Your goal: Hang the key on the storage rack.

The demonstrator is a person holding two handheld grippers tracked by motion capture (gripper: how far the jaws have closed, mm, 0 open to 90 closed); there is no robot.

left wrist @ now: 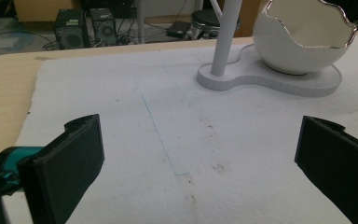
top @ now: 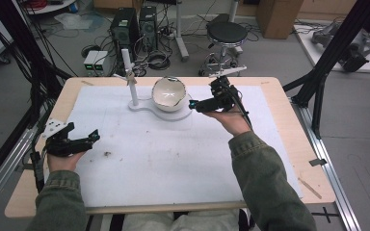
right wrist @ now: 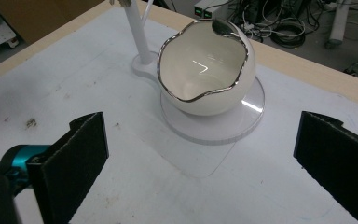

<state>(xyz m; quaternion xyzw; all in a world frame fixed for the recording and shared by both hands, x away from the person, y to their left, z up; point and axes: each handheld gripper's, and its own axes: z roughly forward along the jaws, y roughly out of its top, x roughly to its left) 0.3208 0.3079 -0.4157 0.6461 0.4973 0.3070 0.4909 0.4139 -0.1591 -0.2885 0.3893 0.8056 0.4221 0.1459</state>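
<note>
White eggshell-shaped bowl, jagged silver rim, upright on white stand base.

In the left gripper view, the white egg-shaped ceramic bowl with silver rim, far ahead of the jaws, is cut off by the top edge. The thin white upright post beside it loses its top too.

Grey concrete floor strewn with tangled black cables, 2 black computer towers, round black padded stool, brown cardboard box, black metal frame struts
</note>
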